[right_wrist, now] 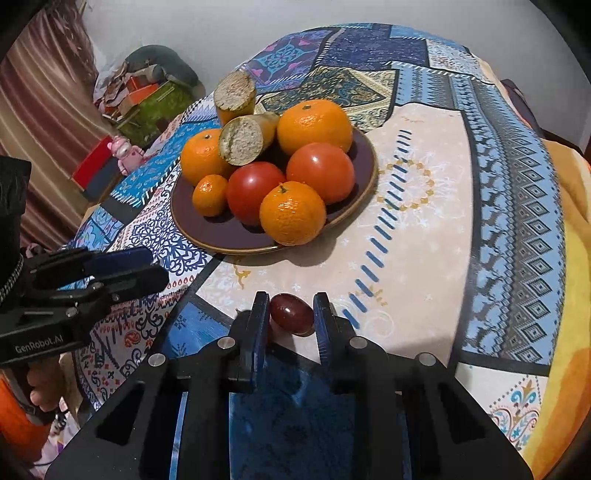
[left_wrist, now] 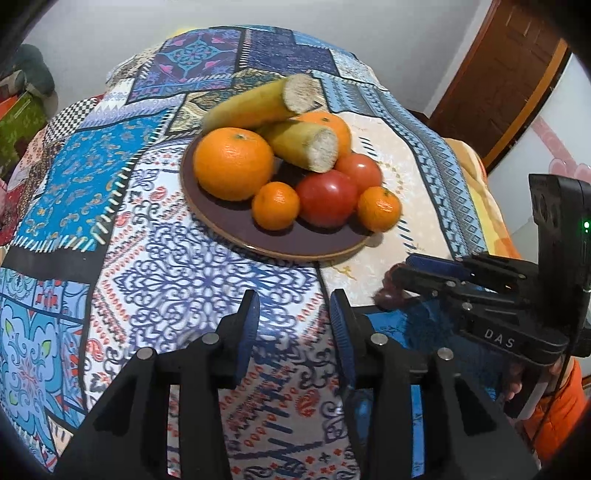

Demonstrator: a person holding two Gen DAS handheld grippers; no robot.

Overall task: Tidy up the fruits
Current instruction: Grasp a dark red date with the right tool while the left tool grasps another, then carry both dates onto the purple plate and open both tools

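Right tongs [right_wrist: 290,317] clamp a dark-red fruit [right_wrist: 291,314]; left tongs [left_wrist: 293,325] apart, empty, near fruit plate [left_wrist: 229,225].

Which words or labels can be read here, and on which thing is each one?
"DAS": on the right gripper, seen from the left wrist.
"GenRobot.AI": on the left gripper, seen from the right wrist.
No other text is readable; the boxes by the wall are too blurred.

White wall [left_wrist: 110,22], brown wooden door [left_wrist: 517,66], striped curtain [right_wrist: 40,92], patchwork tablecloth [left_wrist: 74,177]

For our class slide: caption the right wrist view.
Right gripper shut on a dark red fruit before the loaded plate.
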